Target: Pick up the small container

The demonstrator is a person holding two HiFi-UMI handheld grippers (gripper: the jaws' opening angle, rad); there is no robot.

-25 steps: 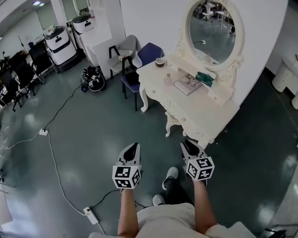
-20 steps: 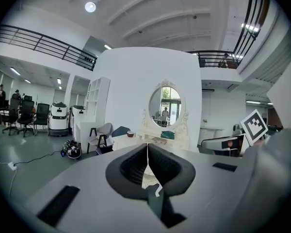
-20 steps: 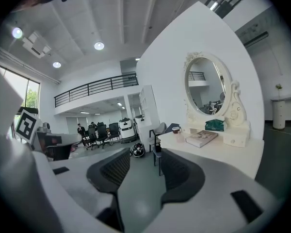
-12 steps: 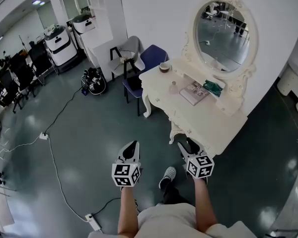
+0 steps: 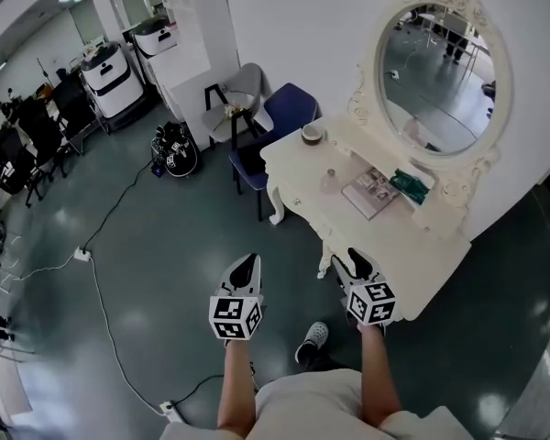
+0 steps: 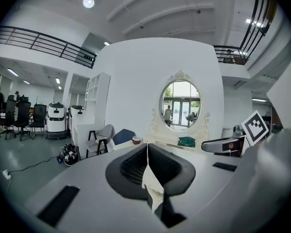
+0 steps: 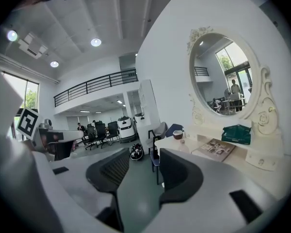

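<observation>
Near the middle of the head view, the small container [image 5: 329, 182] stands on the white dressing table [image 5: 298, 168], beside a magazine [image 5: 371, 193]. Lower down, the left gripper [image 5: 248, 261] has its jaws together and empty. The right gripper [image 5: 355, 257] has just been opening its jaws; they stand wide apart with nothing between.

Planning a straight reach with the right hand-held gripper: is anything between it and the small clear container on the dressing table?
Nothing visible. Only bare cream tabletop lies between the open, empty right hand-held gripper and the small clear container. The printed magazine lies beside that container, and the brown bowl sits beyond it.
</observation>
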